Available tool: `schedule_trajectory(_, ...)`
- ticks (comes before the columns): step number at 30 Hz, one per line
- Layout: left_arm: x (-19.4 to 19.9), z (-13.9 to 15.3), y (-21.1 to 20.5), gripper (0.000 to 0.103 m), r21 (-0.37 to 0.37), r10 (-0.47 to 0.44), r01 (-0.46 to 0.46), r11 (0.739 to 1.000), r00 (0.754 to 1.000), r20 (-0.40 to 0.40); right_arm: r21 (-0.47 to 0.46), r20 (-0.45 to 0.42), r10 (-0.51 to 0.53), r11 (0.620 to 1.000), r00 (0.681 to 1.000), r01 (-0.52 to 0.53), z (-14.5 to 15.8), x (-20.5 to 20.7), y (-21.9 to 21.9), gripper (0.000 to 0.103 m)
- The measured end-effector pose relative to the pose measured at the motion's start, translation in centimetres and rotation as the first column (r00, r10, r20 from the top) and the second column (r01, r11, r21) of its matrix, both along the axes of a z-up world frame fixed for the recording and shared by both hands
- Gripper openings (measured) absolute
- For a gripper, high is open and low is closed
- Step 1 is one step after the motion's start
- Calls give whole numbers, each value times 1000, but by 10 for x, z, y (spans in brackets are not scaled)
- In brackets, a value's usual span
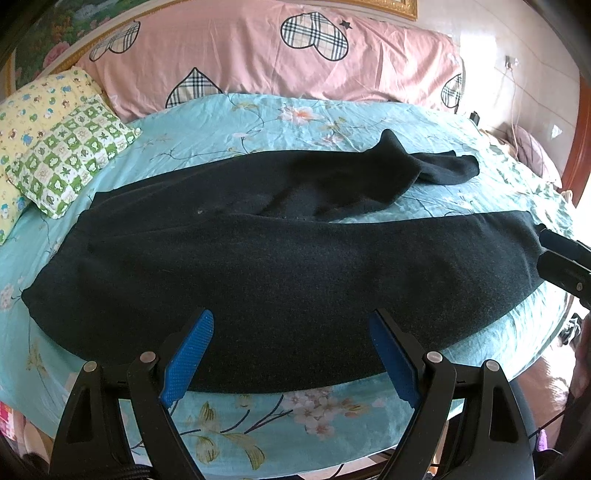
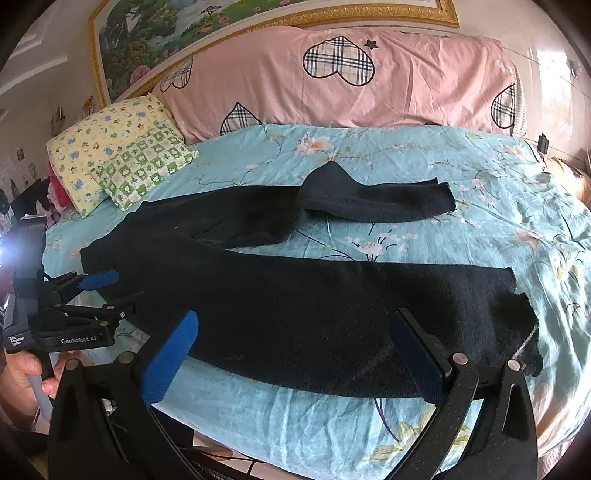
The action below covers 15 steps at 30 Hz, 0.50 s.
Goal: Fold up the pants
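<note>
Black pants (image 1: 280, 266) lie spread across the turquoise floral bed, waist to the left and legs to the right. The near leg (image 2: 369, 317) runs straight. The far leg (image 2: 369, 203) is rumpled, with a raised fold near its middle. My left gripper (image 1: 291, 321) stands open over the near edge of the pants by the waist, nothing between its blue pads (image 1: 188, 350). It also shows at the left of the right wrist view, left gripper (image 2: 114, 293), held by a hand (image 2: 22, 373). My right gripper (image 2: 295, 321) is open above the near leg; in the left wrist view, the right gripper (image 1: 554, 254) sits at the cuff.
A pink pillow with plaid hearts (image 2: 332, 77) lies along the head of the bed. Two small patterned pillows (image 2: 122, 158) sit at the back left. A framed picture (image 2: 258, 22) hangs above. The bed's front edge (image 2: 295, 435) is just under my grippers.
</note>
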<state>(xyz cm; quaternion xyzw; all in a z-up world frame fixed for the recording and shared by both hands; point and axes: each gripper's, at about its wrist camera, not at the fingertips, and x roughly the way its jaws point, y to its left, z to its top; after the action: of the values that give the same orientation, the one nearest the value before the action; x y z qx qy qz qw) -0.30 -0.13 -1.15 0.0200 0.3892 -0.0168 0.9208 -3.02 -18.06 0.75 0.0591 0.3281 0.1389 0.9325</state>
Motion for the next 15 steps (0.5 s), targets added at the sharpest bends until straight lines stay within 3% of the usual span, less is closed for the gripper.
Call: schedule_trajectory(15, 3, 1, 1, 87, -19, -14, 14, 1000, 1000, -11, 12, -3, 3, 1000, 1000, -2, 3, 3, -2, 103)
